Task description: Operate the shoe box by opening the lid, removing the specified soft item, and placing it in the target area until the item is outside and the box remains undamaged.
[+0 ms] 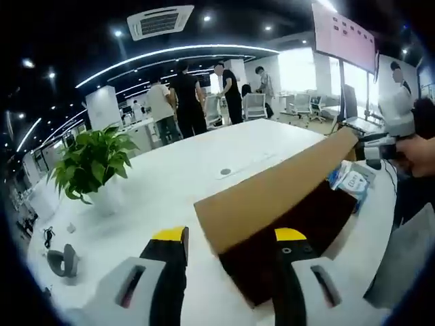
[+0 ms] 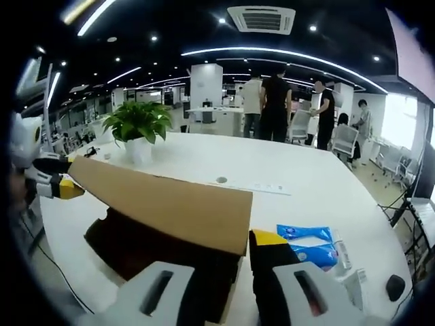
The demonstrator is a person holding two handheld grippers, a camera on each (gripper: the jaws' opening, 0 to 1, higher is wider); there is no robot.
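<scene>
- Plain tan cardboard on the lid (image 2: 170, 204) of the shoe box, with no print.
- Dark brown, near black, inside the shoe box (image 1: 299, 238).
- Black jaws tipped yellow, set in pale grey housings, on the left gripper (image 1: 228, 239) and the right gripper (image 2: 234, 244).
- White across the table (image 1: 204, 163).
- Bright green leaves on the plant (image 2: 138, 121), in a white pot.
- Blue with white on the packets (image 2: 309, 243) near the table's edge.
- Black on the small round object (image 2: 395, 286) at the table's corner.
</scene>
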